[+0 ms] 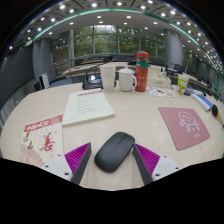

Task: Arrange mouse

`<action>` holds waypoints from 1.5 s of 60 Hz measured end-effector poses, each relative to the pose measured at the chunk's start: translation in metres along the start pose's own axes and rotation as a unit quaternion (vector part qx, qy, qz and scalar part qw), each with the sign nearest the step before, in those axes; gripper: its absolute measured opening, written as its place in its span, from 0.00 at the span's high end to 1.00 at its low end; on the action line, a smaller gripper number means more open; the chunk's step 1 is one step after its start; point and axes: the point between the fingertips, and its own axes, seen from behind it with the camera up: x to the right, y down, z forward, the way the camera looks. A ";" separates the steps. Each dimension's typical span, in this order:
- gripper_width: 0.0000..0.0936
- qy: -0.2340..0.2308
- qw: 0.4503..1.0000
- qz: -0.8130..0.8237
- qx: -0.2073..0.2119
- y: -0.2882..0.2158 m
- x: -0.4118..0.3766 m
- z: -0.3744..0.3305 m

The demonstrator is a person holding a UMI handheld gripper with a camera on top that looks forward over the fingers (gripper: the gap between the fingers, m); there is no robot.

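A dark grey computer mouse [113, 151] lies on the beige table [140, 118], between my two fingers. The gripper [112, 160] is open: the purple pads [76, 157] stand on either side of the mouse with a small gap at each side, and the mouse rests on the table. A pink mouse mat [184, 127] with a white drawing lies on the table beyond the fingers, to the right.
A white booklet [86, 105] lies ahead to the left, a red and white leaflet [38, 135] further left. At the table's far side stand two white mugs [118, 78], a red bottle [142, 71] and small items at the right.
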 end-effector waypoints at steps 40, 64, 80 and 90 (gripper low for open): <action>0.63 0.013 0.999 -0.030 -0.011 -0.021 -0.012 0.034; 0.66 -0.012 0.995 0.036 0.091 -0.175 0.135 -0.048; 0.66 0.025 0.998 0.035 0.044 -0.139 0.291 0.015; 0.63 0.017 0.999 0.039 -0.010 -0.074 0.318 0.060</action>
